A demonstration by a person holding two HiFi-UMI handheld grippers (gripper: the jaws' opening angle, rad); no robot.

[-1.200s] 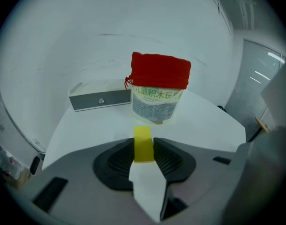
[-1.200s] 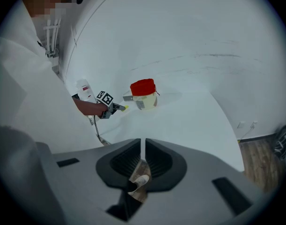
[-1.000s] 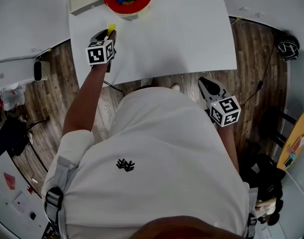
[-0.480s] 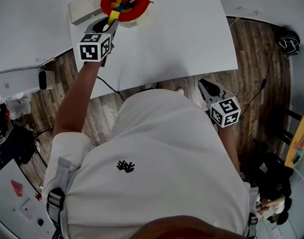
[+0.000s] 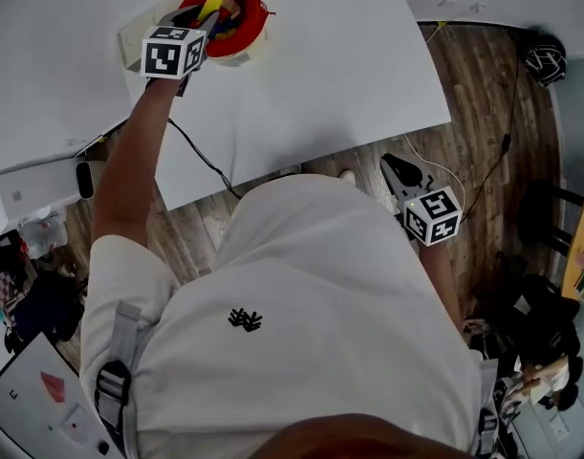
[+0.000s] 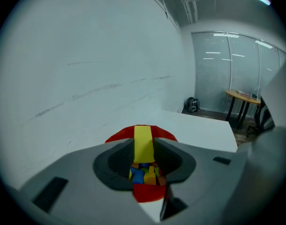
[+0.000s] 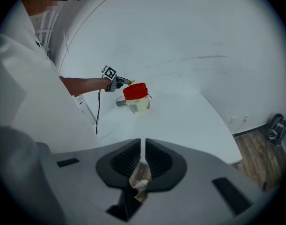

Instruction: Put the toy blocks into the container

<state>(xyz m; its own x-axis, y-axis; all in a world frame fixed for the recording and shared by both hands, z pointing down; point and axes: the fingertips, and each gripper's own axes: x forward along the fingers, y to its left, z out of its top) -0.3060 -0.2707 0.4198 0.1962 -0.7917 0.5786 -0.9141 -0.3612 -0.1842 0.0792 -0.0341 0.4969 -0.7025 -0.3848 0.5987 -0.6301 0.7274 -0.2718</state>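
Note:
A red-rimmed container (image 5: 255, 14) stands at the far left of the white table (image 5: 349, 75), with several coloured blocks (image 6: 143, 173) inside. My left gripper (image 5: 200, 14) hangs over its near rim, shut on a yellow block (image 5: 211, 7). In the left gripper view the yellow block (image 6: 143, 143) stands upright between the jaws, above the container's red rim (image 6: 165, 135). My right gripper (image 5: 396, 168) stays off the table by the person's right side, jaws shut with nothing between them. The right gripper view shows the container (image 7: 135, 92) and the left gripper (image 7: 120, 82) far off.
A flat pale box (image 5: 132, 38) lies left of the container. A black cable (image 5: 190, 146) runs off the table's near edge onto the wooden floor. A dark bag (image 5: 545, 59) sits on the floor at the far right.
My left gripper has carried the yellow block forward from the table's near left part to over the container. The right gripper has stayed put.

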